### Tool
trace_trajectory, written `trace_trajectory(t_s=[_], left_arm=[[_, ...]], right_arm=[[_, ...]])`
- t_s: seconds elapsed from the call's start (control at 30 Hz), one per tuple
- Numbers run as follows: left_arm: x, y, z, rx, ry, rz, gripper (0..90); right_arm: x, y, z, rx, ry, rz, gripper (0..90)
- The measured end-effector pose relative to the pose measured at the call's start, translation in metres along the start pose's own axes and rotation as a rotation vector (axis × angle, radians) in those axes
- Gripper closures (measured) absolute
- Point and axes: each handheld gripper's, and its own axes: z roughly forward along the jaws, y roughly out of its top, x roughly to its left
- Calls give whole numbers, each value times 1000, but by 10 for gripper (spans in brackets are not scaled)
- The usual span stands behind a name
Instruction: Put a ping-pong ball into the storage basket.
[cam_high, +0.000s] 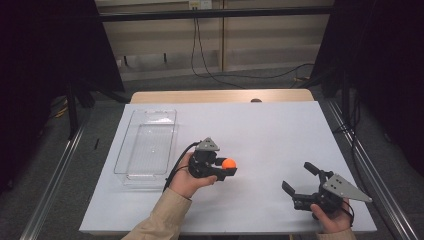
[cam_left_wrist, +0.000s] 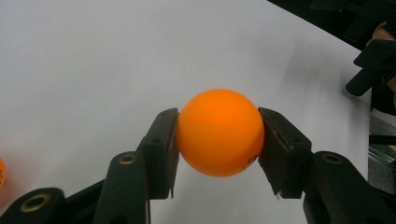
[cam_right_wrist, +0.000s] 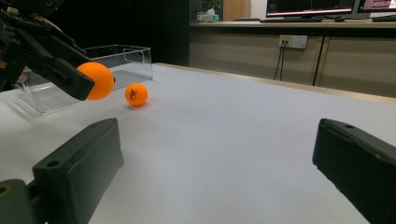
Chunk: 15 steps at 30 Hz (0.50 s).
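1. Second orange ball (cam_right_wrist: 136, 94): in the left gripper view a mere sliver at the left edge, the rest cut off; its dark mark is too small to read in the right gripper view.
2. Held orange ball (cam_left_wrist: 219, 132): small print near its lower right is unreadable; in the high view part of it is hidden by the left gripper (cam_high: 222, 169).
3. Clear tray (cam_right_wrist: 122, 60): its left end is hidden behind that gripper in the right gripper view.
4. Right gripper (cam_high: 299, 179): the person's hand is cut off by the bottom edge in the high view.
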Motion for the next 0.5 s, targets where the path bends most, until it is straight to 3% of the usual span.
trace_trajectory(t_s=[0.5], left_arm=[[6,2,-8,-4,14,-15,508]], right_arm=[[0,0,0,0,-1,-2,11]])
